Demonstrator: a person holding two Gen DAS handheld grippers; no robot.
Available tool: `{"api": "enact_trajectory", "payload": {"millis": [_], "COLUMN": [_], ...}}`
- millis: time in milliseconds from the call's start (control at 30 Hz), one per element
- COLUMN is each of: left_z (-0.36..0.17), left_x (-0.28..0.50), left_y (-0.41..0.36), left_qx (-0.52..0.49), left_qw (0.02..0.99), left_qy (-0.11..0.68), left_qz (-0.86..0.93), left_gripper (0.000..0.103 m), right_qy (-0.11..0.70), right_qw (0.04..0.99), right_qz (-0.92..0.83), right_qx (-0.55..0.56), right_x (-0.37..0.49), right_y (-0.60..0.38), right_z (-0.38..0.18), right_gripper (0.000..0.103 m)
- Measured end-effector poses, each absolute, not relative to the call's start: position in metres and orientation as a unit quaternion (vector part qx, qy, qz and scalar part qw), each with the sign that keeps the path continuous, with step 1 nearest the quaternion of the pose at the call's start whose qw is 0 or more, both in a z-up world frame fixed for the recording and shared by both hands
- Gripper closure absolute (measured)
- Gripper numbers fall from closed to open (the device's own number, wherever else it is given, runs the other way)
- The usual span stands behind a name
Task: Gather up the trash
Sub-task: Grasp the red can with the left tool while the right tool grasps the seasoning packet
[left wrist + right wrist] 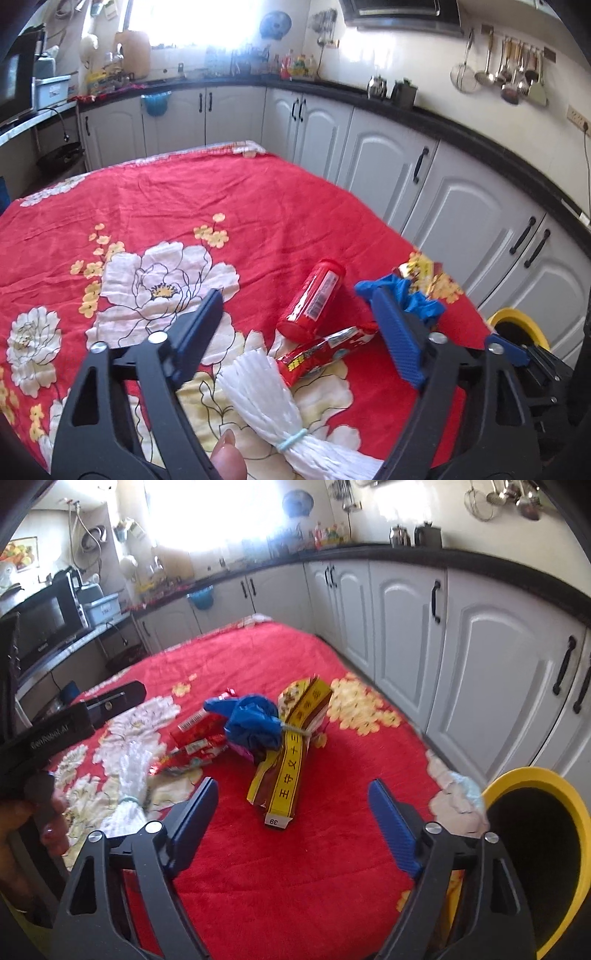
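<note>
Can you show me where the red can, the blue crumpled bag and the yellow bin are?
red can [312, 301], left wrist view, on the middle of its side.
blue crumpled bag [253, 722], right wrist view, on its bunched middle.
yellow bin [517, 777], right wrist view, on its top rim.

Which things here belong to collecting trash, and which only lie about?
For the job:
red tube
red snack wrapper
white string bundle
blue plastic bag
yellow packet
yellow bin

Lying about:
floral cloth
hanging ladles
microwave
</note>
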State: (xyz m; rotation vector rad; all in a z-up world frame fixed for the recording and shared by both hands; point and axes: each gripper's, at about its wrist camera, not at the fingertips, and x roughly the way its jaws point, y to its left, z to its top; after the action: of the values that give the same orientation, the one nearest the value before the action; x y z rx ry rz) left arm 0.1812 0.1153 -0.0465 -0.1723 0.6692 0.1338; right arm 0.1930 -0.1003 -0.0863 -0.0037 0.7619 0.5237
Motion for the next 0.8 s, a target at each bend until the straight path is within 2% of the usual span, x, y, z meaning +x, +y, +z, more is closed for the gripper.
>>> {"api": "enact_trajectory", "payload": {"millis": [167,400,467,633,800], "left_z": [-0.056,-0.066,-0.070,-0.081,-0.090], "left_x": [0.198,0.224,0.230,0.244,0.254], "left_y": [0.116,0.111,0.110,0.105,0.098], "left_qx": [-0.056,-0.019,-0.017,-0.012,-0.003], "left_qw": [0.930,0.919,0.915,0.903,0.897], "left_qy": [0.358,0.392,0.402,0.428,0.442], "left_qz": [0.058,0.039,0.035,0.026,0.023], "left_gripper": [0.044,0.047,0.047,0.049,0.058], "right_qy": [0.393,0.418,0.416,0.420,0.420], "right_qw": [0.883,0.871,0.872,0.869,0.869], "right_qz": [0.258,0.258,0.258,0.259,0.257], "right_qx": [0.004,0.014,0.016,0.027,0.036], "right_x": [0.208,0.225,0.227,0.230,0.226], "right_y": [-0.090,-0.079,-0.078,-0.085,-0.094], "right_z": [-0.101,-0.116,-0.117,-0.119,-0.118], "right_gripper": [0.030,0.041,0.046,0.069,0.069]}}
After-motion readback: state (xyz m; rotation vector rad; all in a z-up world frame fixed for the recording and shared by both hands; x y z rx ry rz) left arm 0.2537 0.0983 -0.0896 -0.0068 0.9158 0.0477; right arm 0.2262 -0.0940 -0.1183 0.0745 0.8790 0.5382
